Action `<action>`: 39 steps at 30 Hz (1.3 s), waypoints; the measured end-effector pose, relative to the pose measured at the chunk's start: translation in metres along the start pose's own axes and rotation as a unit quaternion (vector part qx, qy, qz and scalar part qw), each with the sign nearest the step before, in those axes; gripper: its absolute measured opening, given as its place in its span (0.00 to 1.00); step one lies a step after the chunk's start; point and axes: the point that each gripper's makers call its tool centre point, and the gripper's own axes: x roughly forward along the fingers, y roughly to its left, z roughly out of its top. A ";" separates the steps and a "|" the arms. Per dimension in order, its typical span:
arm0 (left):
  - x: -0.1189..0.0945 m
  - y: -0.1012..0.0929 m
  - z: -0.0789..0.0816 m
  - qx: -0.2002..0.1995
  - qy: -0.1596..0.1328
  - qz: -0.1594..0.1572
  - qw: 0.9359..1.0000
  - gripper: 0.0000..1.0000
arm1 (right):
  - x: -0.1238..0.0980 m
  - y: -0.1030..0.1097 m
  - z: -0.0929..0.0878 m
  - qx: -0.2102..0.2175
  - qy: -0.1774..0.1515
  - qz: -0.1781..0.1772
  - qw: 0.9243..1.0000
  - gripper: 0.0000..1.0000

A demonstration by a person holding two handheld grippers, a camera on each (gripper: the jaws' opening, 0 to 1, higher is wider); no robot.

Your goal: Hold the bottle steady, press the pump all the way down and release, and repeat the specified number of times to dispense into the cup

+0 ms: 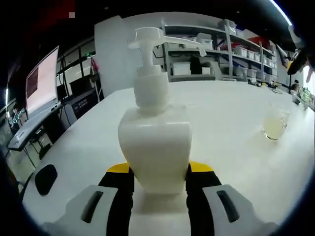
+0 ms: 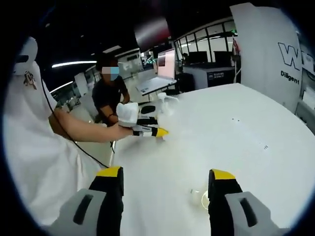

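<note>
A white pump bottle (image 1: 155, 145) stands upright on the white table (image 1: 236, 167), its pump head (image 1: 150, 38) raised and its spout pointing right. My left gripper (image 1: 158, 169) is shut on the bottle's base, a yellow-tipped jaw on each side. A clear cup (image 1: 273, 125) with pale liquid sits on the table to the right, apart from the bottle. In the right gripper view my right gripper (image 2: 166, 173) hangs open above the table, with the cup (image 2: 199, 198) low between its jaws. Farther off, a hand holds the left gripper (image 2: 147, 131) at the faintly visible bottle (image 2: 167, 104).
A person in white (image 2: 34, 147) stands at the table's left edge; another person in black (image 2: 110, 93) sits behind. A laptop (image 2: 165, 66) and a white pillar (image 2: 273, 54) stand at the far side. Shelves with bins (image 1: 221, 49) line the back wall, and a monitor (image 1: 42, 81) stands left.
</note>
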 end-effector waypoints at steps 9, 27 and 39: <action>-0.001 0.000 -0.001 0.000 -0.001 0.000 1.000 0.39 | -0.002 0.003 0.006 0.001 -0.007 0.000 1.000 0.67; -0.003 -0.006 -0.024 0.047 0.062 -0.028 0.997 0.42 | 0.000 0.002 0.011 -0.013 -0.026 -0.007 1.000 0.77; -0.007 -0.002 -0.003 -0.034 -0.017 -0.019 0.999 0.75 | 0.001 0.002 0.011 -0.009 -0.019 -0.005 1.000 0.75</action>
